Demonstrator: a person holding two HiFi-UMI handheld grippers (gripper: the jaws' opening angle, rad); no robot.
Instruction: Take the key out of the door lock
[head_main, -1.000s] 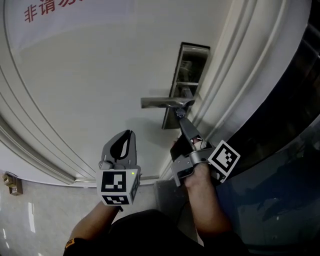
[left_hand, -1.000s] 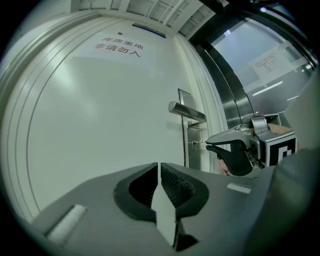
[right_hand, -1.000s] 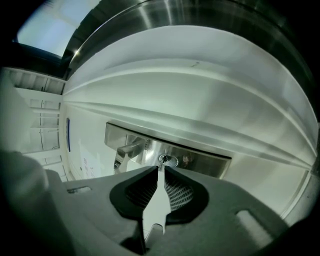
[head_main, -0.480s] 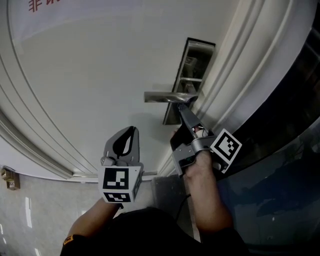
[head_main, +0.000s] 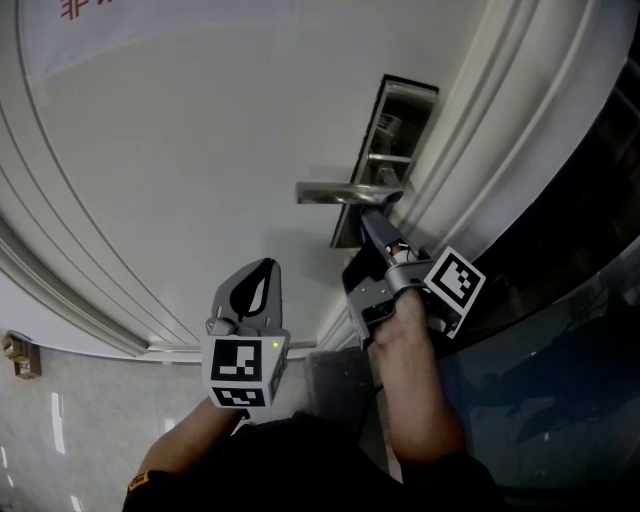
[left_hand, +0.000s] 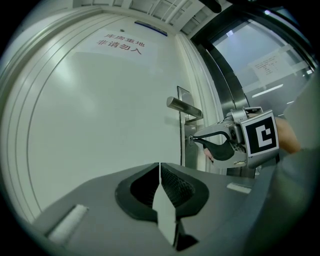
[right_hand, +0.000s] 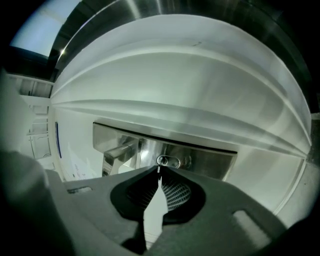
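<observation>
key hard to make out: a thin bright sliver at the keyhole in the metal lock plate, pinched in the clenched jaws of the right gripper. the door handle juts out just beside it. to the left, the left gripper faces the white door, its jaws pressed together on nothing.

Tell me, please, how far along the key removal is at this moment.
Done: the right gripper is at the silver lock plate, below the metal lever handle. In hand: its jaws are closed on the small metal key, seated in the keyhole. Left: pulling it out. The left gripper is shut, idle.
</observation>
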